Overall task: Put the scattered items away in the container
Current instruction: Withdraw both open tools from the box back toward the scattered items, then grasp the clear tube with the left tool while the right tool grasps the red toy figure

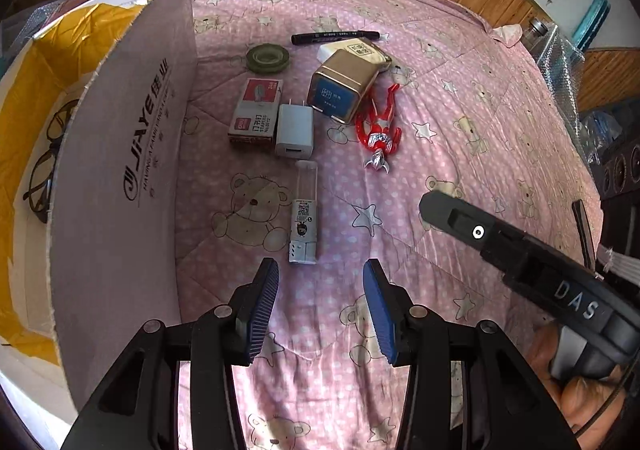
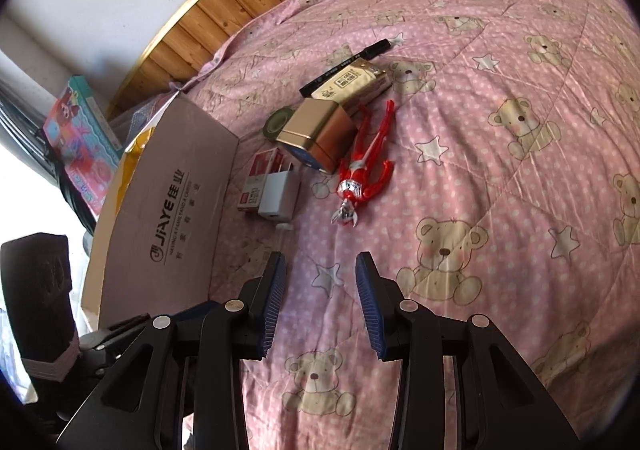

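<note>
**Both grippers hovering empty over bed**

Left gripper (image 1: 320, 306) is hanging wide open, holding nothing; a small bottle (image 1: 305, 209) is lying just ahead of its fingertips, cardboard box (image 1: 120, 169) to its left. Right gripper (image 2: 320, 302) is likewise gaping, empty; toy figure (image 2: 362, 169) is lying ahead.

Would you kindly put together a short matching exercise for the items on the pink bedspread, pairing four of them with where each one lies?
Things:
1. eyeglasses
2. black marker
3. white charger
4. red toy figure

Places:
A. farthest from the grippers, beyond the gold tin
B. inside the cardboard box
C. right of the gold tin, head toward the grippers
D. right beside the staples box

Pairs: 1-B, 2-A, 3-D, 4-C
</note>
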Demonstrator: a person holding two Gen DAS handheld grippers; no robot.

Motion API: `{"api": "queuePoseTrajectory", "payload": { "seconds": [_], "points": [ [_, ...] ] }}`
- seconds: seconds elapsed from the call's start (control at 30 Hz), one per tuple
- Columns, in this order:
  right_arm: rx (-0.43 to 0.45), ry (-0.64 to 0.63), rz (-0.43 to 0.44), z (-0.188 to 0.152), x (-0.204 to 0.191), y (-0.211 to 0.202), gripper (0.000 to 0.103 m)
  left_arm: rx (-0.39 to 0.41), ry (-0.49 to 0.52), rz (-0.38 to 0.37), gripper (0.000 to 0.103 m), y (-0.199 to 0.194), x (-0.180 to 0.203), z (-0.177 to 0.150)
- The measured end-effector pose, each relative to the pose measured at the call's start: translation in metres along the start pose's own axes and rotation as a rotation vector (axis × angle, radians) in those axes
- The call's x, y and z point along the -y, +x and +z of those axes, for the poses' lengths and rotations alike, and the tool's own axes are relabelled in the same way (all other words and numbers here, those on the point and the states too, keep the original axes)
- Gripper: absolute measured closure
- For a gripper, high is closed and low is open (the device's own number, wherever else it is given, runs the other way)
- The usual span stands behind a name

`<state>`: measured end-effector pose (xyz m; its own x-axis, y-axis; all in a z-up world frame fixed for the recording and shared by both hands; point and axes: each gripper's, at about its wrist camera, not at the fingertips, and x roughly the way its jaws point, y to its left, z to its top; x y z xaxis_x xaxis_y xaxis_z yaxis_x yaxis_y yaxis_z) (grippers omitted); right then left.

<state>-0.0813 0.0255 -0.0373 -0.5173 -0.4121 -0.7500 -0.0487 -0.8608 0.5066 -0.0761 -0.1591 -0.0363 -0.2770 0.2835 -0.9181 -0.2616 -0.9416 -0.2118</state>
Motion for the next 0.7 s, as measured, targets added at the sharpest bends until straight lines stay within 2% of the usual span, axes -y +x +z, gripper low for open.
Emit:
{"api": "queuePoseTrajectory", "payload": {
  "seconds": [0.33,0.43,0.47,0.5,0.53,0.57,0.6,0.7],
  "points": [
    [-0.039,-0.055,-0.092,0.050,-0.002,0.056,0.063,-0.035,-0.029,0.002,0.057,0.052,-0.013,0.020],
    [-0.067,-0.092,-0.141,0.056,-0.001,0.081,0.063,0.004,-0.007,-0.002,0.057,0.055,-0.013,0.025],
    [-0.050,-0.110,-0.151,0.056,-0.001,0.085,0.063,0.016,0.004,-0.001,0.057,0.055,-0.012,0.025],
    [-0.044,-0.123,-0.157,0.057,-0.001,0.089,0.067,0.020,0.017,-0.001,0.057,0.056,-0.011,0.026],
    [-0.045,-0.130,-0.167,0.057,0.001,0.090,0.079,0.027,0.033,0.008,0.061,0.055,-0.010,0.025],
    [-0.050,-0.119,-0.158,0.058,0.005,0.090,0.079,0.034,0.046,0.023,0.077,0.055,-0.009,0.024],
    [-0.054,-0.090,-0.134,0.058,0.011,0.088,0.082,0.039,0.056,0.030,0.083,0.054,-0.010,0.024],
    [-0.041,-0.087,-0.139,0.056,0.015,0.074,0.086,0.035,0.027,-0.020,0.083,0.049,-0.017,0.021]
  ]
}}
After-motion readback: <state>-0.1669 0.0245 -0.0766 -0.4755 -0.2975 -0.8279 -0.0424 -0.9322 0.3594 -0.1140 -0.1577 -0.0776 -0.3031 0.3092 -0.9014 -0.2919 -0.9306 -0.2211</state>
